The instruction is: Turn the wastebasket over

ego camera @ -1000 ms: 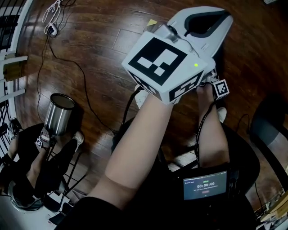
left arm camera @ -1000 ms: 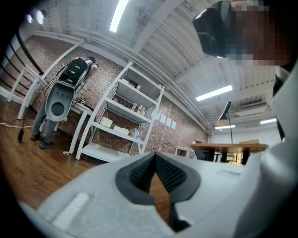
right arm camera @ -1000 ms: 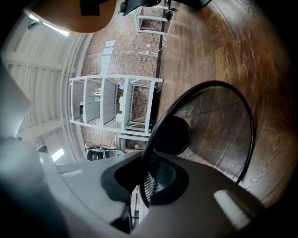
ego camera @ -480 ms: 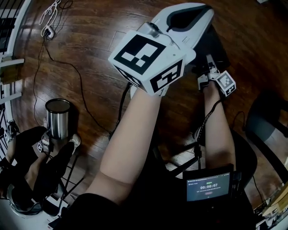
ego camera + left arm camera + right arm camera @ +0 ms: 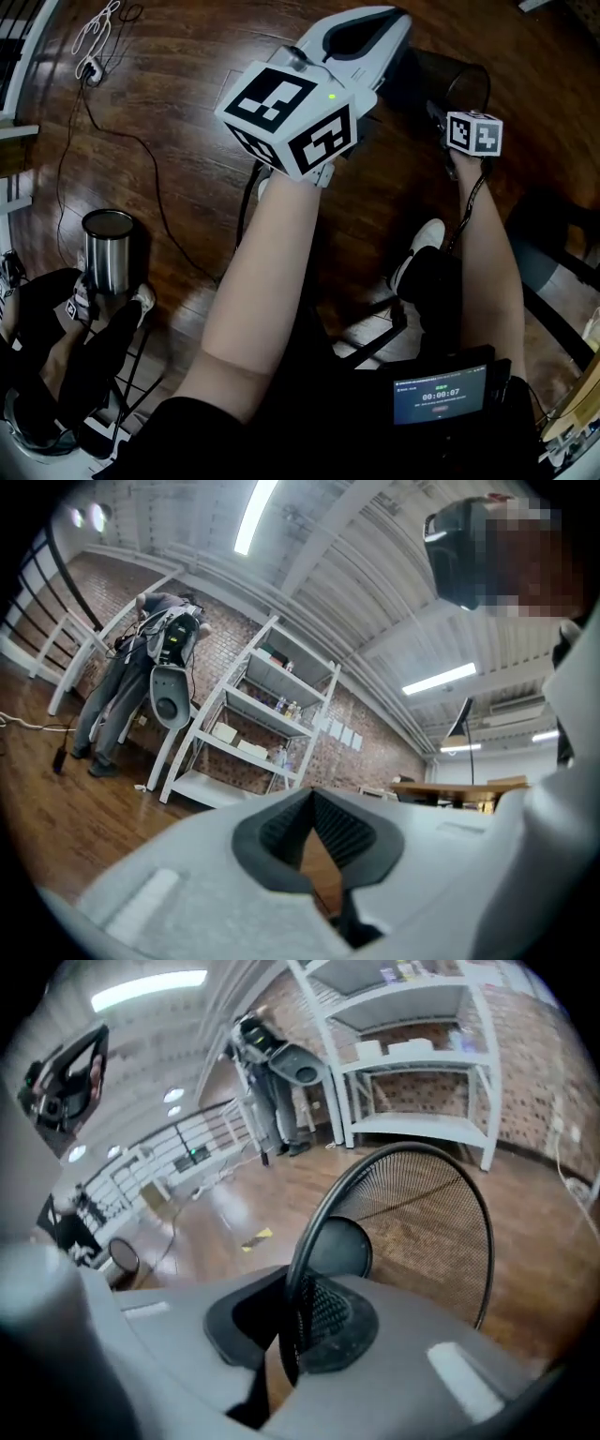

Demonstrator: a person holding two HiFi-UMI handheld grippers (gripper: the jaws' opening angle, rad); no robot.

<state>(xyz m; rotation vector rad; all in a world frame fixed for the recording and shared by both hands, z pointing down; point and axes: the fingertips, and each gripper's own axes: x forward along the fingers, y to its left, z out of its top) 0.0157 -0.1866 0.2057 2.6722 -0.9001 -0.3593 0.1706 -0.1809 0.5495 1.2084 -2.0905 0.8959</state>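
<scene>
The black mesh wastebasket (image 5: 461, 82) hangs off the wooden floor at the top right of the head view, tipped so its mouth shows. My right gripper (image 5: 439, 114), below its marker cube, is shut on the rim. In the right gripper view the thin rim runs between the pads of that gripper (image 5: 295, 1321), and the wastebasket (image 5: 422, 1213) opens toward the camera with its round bottom visible inside. My left gripper (image 5: 398, 23) is raised beside it at top centre, shut and empty. Its pads (image 5: 314, 799) meet at the tips with only air beyond.
A steel bin (image 5: 108, 248) stands at the left by a seated person's legs. Cables (image 5: 94, 94) trail over the floor at the top left. A dark chair (image 5: 553, 272) is at the right. White shelving (image 5: 253, 724) lines the brick wall, with a person (image 5: 141, 677) beside it.
My right gripper has risen and rolled, bringing the wastebasket up and tipping it so its open mouth now shows. The left gripper has barely moved.
</scene>
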